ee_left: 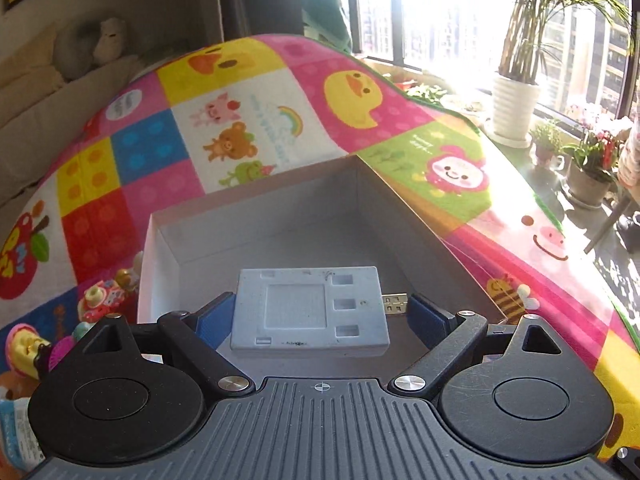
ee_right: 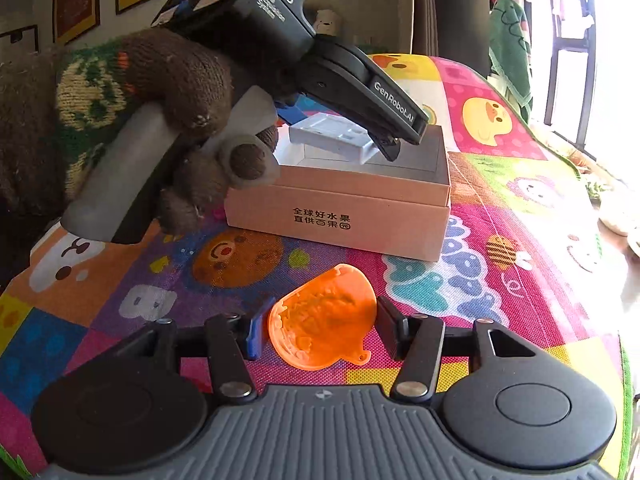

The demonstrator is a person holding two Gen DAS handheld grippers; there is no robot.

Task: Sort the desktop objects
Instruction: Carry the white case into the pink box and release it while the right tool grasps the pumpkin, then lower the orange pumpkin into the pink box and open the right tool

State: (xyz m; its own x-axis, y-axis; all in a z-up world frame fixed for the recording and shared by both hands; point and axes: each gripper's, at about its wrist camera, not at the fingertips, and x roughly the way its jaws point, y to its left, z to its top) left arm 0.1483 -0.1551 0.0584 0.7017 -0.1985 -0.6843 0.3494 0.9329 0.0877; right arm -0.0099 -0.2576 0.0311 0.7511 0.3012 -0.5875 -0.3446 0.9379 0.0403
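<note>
Your left gripper [ee_left: 320, 312] has the grey-white flat block [ee_left: 310, 312] clamped across its long side, jaws spread wide with both blue pads against its short ends. The block's long axis runs straight across between the fingers, flat face with the square recess and three small slots turned up. A gold USB plug [ee_left: 395, 303] sticks out of its right end, pointing at the right finger. You're holding it over the open cardboard box [ee_left: 256, 216]; from the right wrist camera it's tilted a bit above the box floor, not resting on it.

Your right gripper [ee_right: 318, 330] is about half open, with the orange shell-shaped piece [ee_right: 322, 318] between the pads. The pads look to be touching its sides, hollow textured side facing you, small loop tab pointing lower right. It's just above the colourful cartoon mat [ee_right: 500, 168], in front of the box.
</note>
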